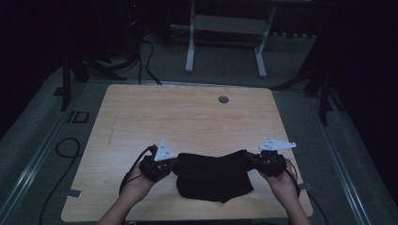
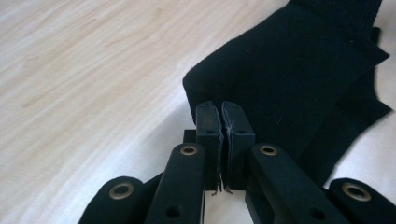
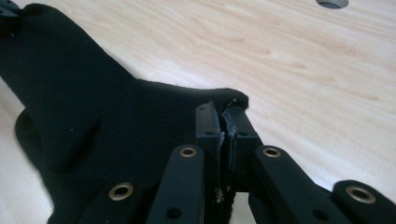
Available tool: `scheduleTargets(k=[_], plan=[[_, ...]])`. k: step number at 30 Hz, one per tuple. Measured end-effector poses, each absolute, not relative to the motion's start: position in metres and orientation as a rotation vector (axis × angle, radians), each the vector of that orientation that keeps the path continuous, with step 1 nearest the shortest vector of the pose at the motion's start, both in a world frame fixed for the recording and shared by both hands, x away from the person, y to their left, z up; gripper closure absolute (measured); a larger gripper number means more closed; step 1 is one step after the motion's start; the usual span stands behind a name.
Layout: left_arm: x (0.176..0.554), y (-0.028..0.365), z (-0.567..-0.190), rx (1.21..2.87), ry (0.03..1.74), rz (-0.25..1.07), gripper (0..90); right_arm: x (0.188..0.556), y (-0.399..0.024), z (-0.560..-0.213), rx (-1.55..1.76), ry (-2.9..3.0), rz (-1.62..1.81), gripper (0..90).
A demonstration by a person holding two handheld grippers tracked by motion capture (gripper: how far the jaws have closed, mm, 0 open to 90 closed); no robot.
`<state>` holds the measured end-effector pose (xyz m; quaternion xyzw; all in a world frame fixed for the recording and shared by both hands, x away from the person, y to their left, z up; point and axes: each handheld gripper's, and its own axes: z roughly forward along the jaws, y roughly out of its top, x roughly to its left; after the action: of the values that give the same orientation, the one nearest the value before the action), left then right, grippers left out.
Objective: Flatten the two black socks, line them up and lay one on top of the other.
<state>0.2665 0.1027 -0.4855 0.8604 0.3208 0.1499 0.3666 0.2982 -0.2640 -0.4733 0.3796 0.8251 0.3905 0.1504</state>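
A black knitted cloth (image 1: pixel 213 176) lies near the front edge of the wooden table (image 1: pixel 187 117), sagging between my two grippers. My left gripper (image 1: pixel 176 163) pinches the cloth's left corner; in the left gripper view the jaws are pressed together on the cloth (image 2: pixel 299 79), and my left gripper (image 2: pixel 221 109) grips its edge. My right gripper (image 1: pixel 248 157) holds the right corner. In the right gripper view the cloth (image 3: pixel 93 121) spreads away to the left while my right gripper (image 3: pixel 219 112) clamps its rim. Both held corners are lifted slightly; the lower part rests folded on the table.
A round grommet hole (image 1: pixel 223 99) sits near the table's far edge, also seen as a grommet hole (image 3: pixel 332 3) in the right gripper view. A white desk frame (image 1: pixel 225 37) stands on the floor beyond. Cables (image 1: pixel 65 150) run along the floor at left.
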Motion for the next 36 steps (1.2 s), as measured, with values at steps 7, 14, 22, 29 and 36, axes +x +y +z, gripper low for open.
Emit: scheduleTargets(k=[7, 14, 22, 29, 36], plan=[[0.248, 0.095, -0.503, 2.254, 0.808, 0.275, 87.4, 0.267, -0.269, -0.497, 1.138, 2.409, 1.073, 85.8], [0.248, 0.091, -0.529, 2.284, 0.843, 0.183, 87.3, 0.267, -0.279, -0.523, 1.225, 2.433, 1.048, 85.5], [0.245, 0.090, -0.533, 2.274, 0.849, 0.223, 62.8, 0.269, -0.278, -0.538, 1.220, 2.503, 0.956, 64.6], [0.239, 0.104, -0.510, 2.154, 0.862, 0.299, 56.5, 0.262, -0.284, -0.514, 1.192, 2.401, 1.046, 57.7], [0.233, 0.078, -0.530, 2.249, 0.745, 0.226, 83.9, 0.257, -0.263, -0.538, 1.098, 2.536, 0.919, 88.1]])
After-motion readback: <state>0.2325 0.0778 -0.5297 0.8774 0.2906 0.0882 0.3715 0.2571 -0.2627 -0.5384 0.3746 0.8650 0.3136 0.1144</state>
